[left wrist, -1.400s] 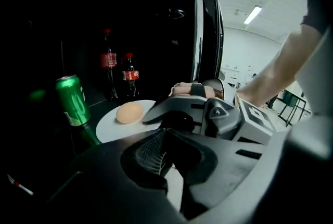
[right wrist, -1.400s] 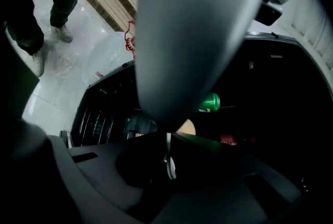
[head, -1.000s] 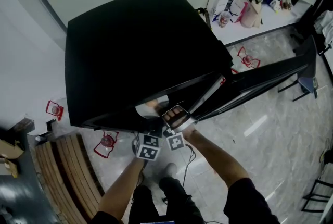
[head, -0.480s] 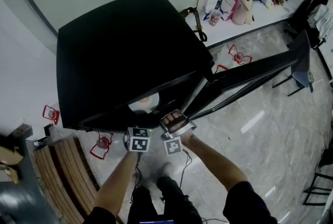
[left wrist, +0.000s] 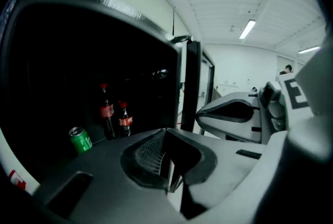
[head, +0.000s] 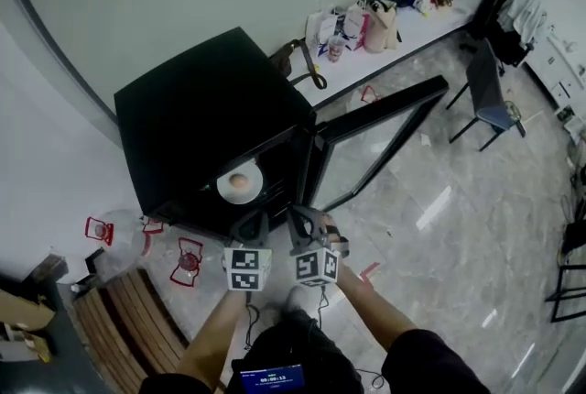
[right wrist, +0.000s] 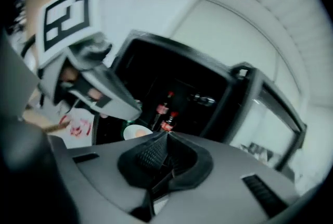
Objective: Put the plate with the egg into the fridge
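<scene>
Two bottles [left wrist: 106,112] [left wrist: 124,120], one can [left wrist: 79,139], one plate [head: 223,191] (one egg [head: 238,182]), seemingly.

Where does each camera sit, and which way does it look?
Head view: on the person's head, looking down at fridge and plate with egg; forearms, left hand-held gripper, right hand-held gripper show.
Left gripper view: on the left one, facing along shut jaws at cola bottles, green can; the other shows.
Right gripper view: on the right one, facing along just-closed empty jaws into the fridge; the other shows.
Shared: both gripper views show the bottles.
</scene>
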Demonstrator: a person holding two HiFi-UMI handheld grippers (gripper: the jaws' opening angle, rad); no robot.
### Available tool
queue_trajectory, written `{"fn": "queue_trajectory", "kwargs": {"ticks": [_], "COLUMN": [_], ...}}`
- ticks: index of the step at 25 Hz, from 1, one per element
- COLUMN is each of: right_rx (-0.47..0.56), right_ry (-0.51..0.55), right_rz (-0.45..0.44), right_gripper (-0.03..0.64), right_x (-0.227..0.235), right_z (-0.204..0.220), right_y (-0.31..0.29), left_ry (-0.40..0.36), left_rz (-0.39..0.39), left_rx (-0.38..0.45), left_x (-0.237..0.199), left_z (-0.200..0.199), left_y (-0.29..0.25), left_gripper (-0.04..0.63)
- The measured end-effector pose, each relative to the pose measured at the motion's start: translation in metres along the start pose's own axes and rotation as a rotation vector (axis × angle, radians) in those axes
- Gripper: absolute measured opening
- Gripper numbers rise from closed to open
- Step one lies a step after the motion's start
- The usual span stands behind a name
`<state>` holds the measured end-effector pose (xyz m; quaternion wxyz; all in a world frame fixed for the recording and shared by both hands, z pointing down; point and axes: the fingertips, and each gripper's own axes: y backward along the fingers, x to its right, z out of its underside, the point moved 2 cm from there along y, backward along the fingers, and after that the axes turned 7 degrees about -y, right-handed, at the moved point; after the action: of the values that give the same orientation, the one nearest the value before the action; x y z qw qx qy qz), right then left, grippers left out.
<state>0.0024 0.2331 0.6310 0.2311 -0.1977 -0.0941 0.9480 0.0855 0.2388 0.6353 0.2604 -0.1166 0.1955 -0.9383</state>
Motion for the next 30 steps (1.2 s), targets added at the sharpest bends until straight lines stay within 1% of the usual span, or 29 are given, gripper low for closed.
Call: {"fn": "queue_trajectory", "kwargs": {"ticks": [2,4,5,7,8,11,14,17,21,22,23,25,29,30], "right_rx": [-0.002,0.031,0.048,0.062,0.06,0.044,0.052,0.056,0.046,0.033,0.016,-0.023,-0.075,-0.083], "right_ry": [-0.185,-0.368,-0.436,-0.507,-0.514,-0.484,-0.475,-0.475,-0.485,-0.487,-0.484,-0.468,-0.438,-0.429], "right_rz": [0.066,0.077,0.075,0.065,0.06,0.062,0.071,0.082,0.073,0.061,0.045,0.0,-0.123,-0.153], "right_gripper": [0.008,0.008,0.008,0.008,0.008,0.008,0.008,0.008,0.012,0.041,0.089,0.16,0.296,0.321], "right_x": [0.024,0.038,0.042,0.049,0.052,0.062,0.083,0.12,0.192,0.212,0.233,0.274,0.349,0.366], "right_z": [-0.01,-0.023,-0.028,-0.034,-0.036,-0.034,-0.026,-0.018,0.003,0.011,0.02,0.038,0.069,0.075], "right_y": [0.024,0.054,0.069,0.097,0.11,0.141,0.161,0.171,0.177,0.176,0.173,0.164,0.13,0.121], "left_ry": [-0.026,-0.043,-0.048,-0.051,-0.051,-0.058,-0.07,-0.108,-0.104,-0.103,-0.103,-0.097,-0.091,-0.093], "left_rz": [0.05,0.098,0.118,0.157,0.176,0.219,0.257,0.306,0.341,0.348,0.354,0.362,0.356,0.353], "left_rx": [0.065,0.111,0.129,0.158,0.168,0.188,0.214,0.238,0.257,0.257,0.255,0.244,0.214,0.209], "left_x": [0.017,0.034,0.043,0.059,0.067,0.086,0.109,0.14,0.181,0.192,0.204,0.227,0.263,0.27], "left_z": [-0.026,-0.042,-0.049,-0.06,-0.065,-0.078,-0.093,-0.116,-0.151,-0.16,-0.168,-0.183,-0.206,-0.21], "left_y": [0.019,0.039,0.049,0.063,0.067,0.073,0.07,0.05,0.005,-0.01,-0.025,-0.056,-0.114,-0.126], "left_gripper": [0.009,0.009,0.009,0.009,0.009,0.009,0.009,0.009,0.009,0.009,0.009,0.009,0.009,0.009]}}
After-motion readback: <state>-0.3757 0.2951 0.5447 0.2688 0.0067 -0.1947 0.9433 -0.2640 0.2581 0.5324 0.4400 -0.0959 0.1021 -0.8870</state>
